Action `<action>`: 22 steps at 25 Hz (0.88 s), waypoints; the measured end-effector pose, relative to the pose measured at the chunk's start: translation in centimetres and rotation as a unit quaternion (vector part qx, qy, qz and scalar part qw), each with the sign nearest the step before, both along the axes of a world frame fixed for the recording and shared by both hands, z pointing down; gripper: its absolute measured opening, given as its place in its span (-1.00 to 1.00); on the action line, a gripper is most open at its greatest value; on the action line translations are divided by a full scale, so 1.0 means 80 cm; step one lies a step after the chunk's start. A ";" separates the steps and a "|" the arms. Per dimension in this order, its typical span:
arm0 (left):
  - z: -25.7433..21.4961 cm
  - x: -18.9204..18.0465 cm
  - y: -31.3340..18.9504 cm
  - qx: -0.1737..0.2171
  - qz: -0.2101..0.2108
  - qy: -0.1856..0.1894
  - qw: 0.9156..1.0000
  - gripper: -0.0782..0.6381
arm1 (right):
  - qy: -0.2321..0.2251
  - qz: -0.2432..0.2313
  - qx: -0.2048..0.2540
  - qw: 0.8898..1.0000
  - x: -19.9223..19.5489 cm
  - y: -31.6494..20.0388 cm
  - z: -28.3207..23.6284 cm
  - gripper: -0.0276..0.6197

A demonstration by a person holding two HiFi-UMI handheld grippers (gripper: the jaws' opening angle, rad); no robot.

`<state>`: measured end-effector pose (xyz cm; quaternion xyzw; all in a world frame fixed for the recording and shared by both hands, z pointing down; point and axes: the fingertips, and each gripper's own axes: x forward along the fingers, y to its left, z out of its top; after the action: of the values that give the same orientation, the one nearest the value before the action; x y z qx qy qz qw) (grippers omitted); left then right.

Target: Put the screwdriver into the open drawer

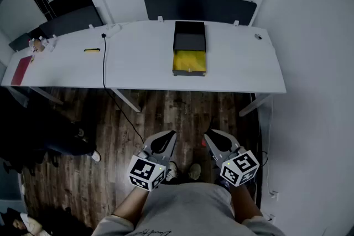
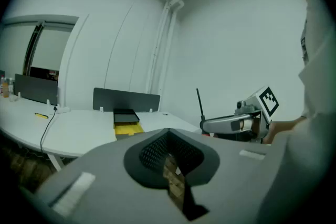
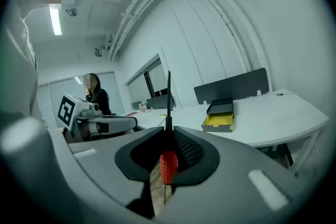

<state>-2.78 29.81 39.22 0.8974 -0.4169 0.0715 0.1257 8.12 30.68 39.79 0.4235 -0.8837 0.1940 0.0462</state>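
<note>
You're clamping the right gripper [image 3: 168,136] on the screwdriver's [image 3: 168,164] red handle, shaft sticking up so it's riding secure, while the left gripper [image 2: 169,139] is sitting pinched together and empty, both well back from the yellow open drawer [image 1: 189,62] at the desk's [image 1: 243,63] front edge.

Black cable [image 1: 104,61] trails across the white desk [image 1: 238,63]

The person wore a light grey top [image 1: 182,210] and pale shoes [image 1: 194,172]. The left hand-held gripper [image 1: 166,136] and the right hand-held gripper [image 1: 214,136] had curved grey shells with black ribbed linings, and each carried a white cube [image 1: 146,172] printed with black square markers.
</note>
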 end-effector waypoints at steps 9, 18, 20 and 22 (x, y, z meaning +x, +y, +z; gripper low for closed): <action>0.001 -0.009 0.003 -0.002 0.002 0.001 1.000 -0.78 | 0.002 -0.001 -0.005 1.000 -0.013 0.006 0.003 -0.70; -0.003 -0.018 -0.002 0.000 0.009 0.006 1.000 -0.78 | 0.001 -0.007 -0.009 1.000 -0.029 0.006 -0.001 -0.69; -0.003 -0.021 -0.004 0.001 0.011 0.007 1.000 -0.78 | 0.000 -0.008 -0.008 1.000 -0.035 0.006 -0.001 -0.69; -0.004 -0.024 -0.007 0.003 0.014 0.007 1.000 -0.78 | 0.003 -0.008 -0.007 1.000 -0.040 0.003 -0.001 -0.69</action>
<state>-4.71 29.25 38.92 0.9037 -0.4040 0.0660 0.1254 4.90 30.93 39.74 0.4166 -0.8855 0.1989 0.0532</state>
